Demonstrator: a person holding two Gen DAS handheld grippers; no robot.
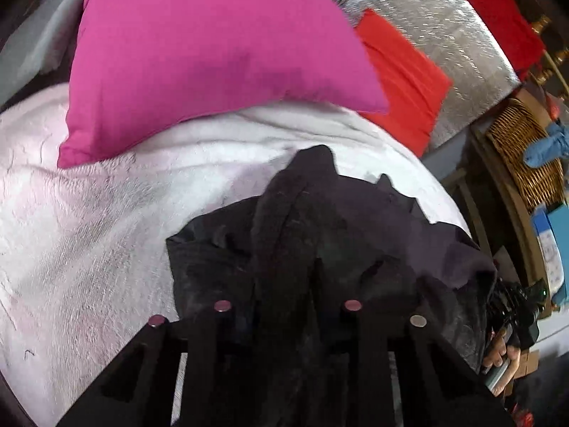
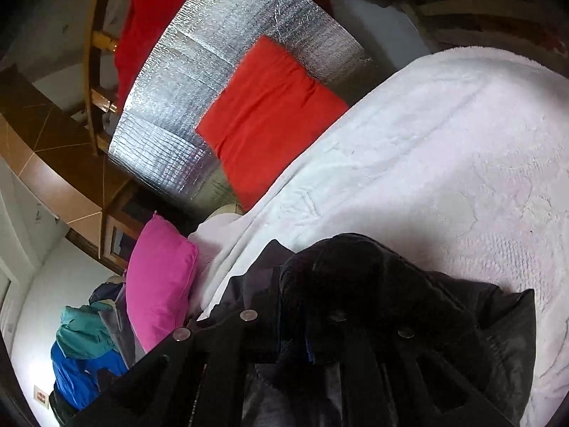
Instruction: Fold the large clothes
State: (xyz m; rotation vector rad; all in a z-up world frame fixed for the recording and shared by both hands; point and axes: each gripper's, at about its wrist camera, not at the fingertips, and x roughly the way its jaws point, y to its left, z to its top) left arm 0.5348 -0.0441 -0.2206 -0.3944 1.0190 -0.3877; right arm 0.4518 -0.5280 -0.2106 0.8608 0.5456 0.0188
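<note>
A black garment (image 1: 320, 220) lies bunched on a fluffy white blanket (image 1: 89, 231) that covers the bed. In the left wrist view the cloth runs down between the fingers of my left gripper (image 1: 287, 299), which is shut on it. In the right wrist view the same garment (image 2: 355, 270) is heaped over my right gripper (image 2: 293, 315), hiding the fingertips; that gripper is shut on a fold of it. At the right edge of the left wrist view, a hand (image 1: 501, 359) holds the other gripper's handle.
A pink pillow (image 1: 213, 53) rests on the blanket beyond the garment, and a red cushion (image 1: 402, 82) leans on a silver foil panel (image 1: 444, 35). A wicker basket (image 1: 522, 142) stands beside the bed. Blue and teal clothes (image 2: 81, 348) are piled behind the pink pillow (image 2: 160, 277).
</note>
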